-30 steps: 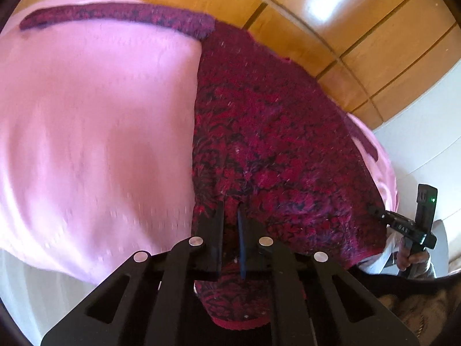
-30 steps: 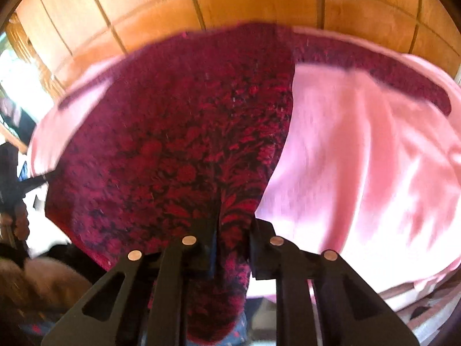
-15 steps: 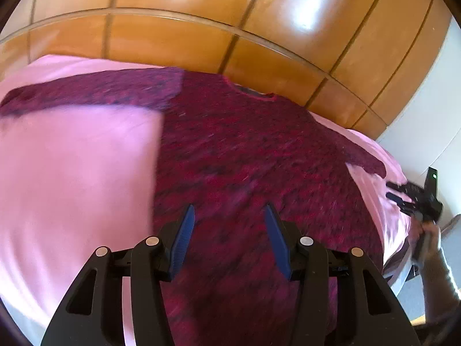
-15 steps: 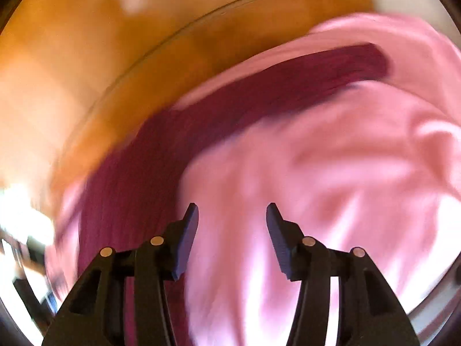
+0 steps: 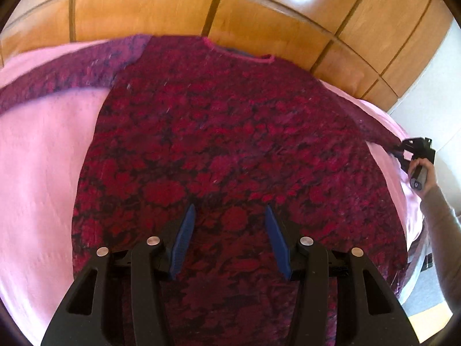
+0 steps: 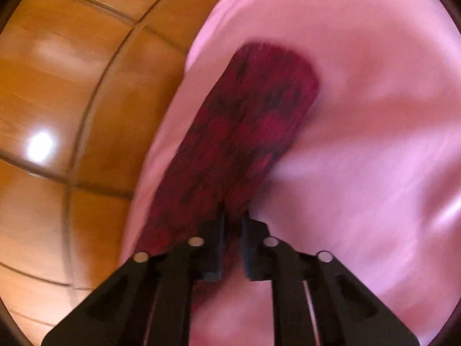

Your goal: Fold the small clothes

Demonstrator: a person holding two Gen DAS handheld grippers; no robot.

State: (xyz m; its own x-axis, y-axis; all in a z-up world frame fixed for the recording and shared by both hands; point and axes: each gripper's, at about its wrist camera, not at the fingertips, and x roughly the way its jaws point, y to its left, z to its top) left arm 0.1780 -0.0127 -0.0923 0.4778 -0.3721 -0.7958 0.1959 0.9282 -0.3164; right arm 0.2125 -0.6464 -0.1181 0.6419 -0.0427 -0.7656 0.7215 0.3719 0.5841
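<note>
A dark red and black floral knitted sweater lies spread flat, front up, on a pink bedsheet that covers a bed, its pink-trimmed neckline toward the glossy wooden panelled headboard and both arms stretched out sideways. The left gripper hangs over the lower body of the sweater with its blue-padded jaws parted and nothing between them; the knit lies beneath, not touched as far as the left wrist view shows. At the far end of the sweater from that gripper, the right gripper, gripped by a person's hand in a grey sleeve, has just been closing its jaws, and the right wrist view shows them clenched on the right sleeve of the sweater, near the cuff, which runs away from the jaws across the sheet. The picture there is blurred.

The knit looks thick, soft and limp: it should sag and stretch rather than hold a line, and it will likely drag on the sheet instead of sliding. It seems light enough for one grip, though a pinch on a single layer could pull the sleeve long. The firmer holds appear to be the cuff, the shoulder seam beside the neckline, and the hem corners.
</note>
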